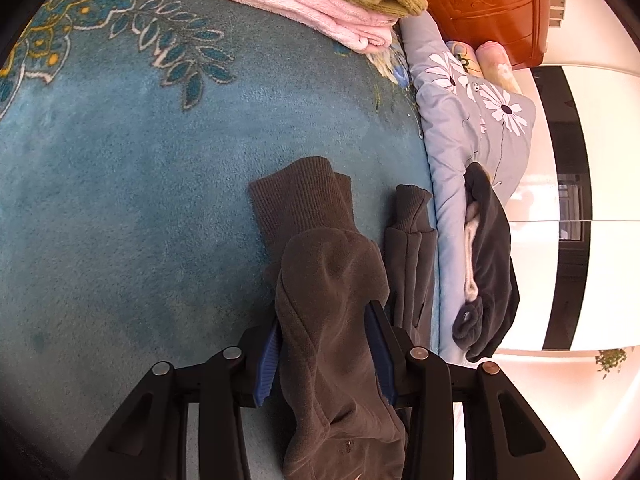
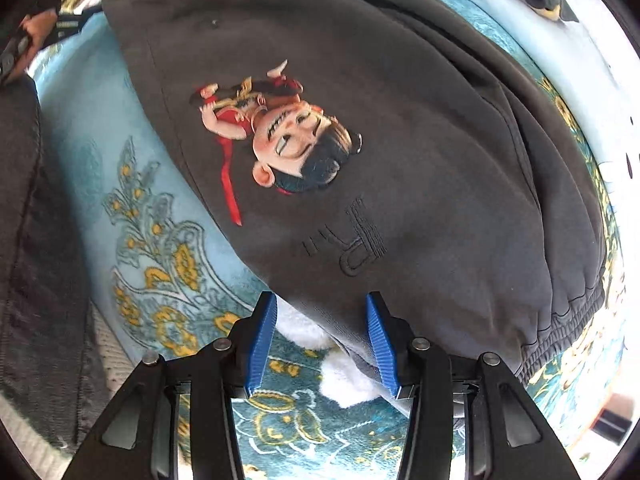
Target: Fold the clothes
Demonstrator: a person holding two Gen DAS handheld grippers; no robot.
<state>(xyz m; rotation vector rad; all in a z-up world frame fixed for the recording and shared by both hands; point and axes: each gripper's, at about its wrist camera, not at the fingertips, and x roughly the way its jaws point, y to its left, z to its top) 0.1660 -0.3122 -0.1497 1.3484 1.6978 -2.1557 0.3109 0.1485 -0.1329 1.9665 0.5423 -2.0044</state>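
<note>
- The sweatshirt (image 2: 360, 140), dark grey-brown with a cartoon print (image 2: 276, 140), lies spread on a teal blanket (image 1: 120, 200) over the bed.
- In the left wrist view the left gripper (image 1: 326, 344) has a sleeve (image 1: 320, 280) bunched between its blue pads (image 1: 269, 364); the cloth fills the gap and both pads look pressed on it, so the jaws are about half closed on the sleeve.
- The sleeve's long axis runs straight away from the left jaws, ending in a ribbed cuff (image 1: 296, 196) on the far side; a second cuff (image 1: 414, 208) lies just to its right.
- In the right wrist view the right gripper (image 2: 322, 344) points down at the near edge of the sweatshirt's body, jaws about half open and holding nothing.
- That edge, with white fleece lining (image 2: 344, 376) showing beneath it, sits between the right pads (image 2: 262, 344) without being pinched; the body stretches far and to the right of the jaws, hem (image 2: 560, 328) at the right.
- The right hand is the nearer one to this edge, so the next grasp looks to be its job: close on the edge while the left hand carries the sleeve across.
- A pink and olive stack (image 1: 320, 4) of folded clothes lies at the far side, and a black garment (image 1: 488, 264) to the right.
</note>
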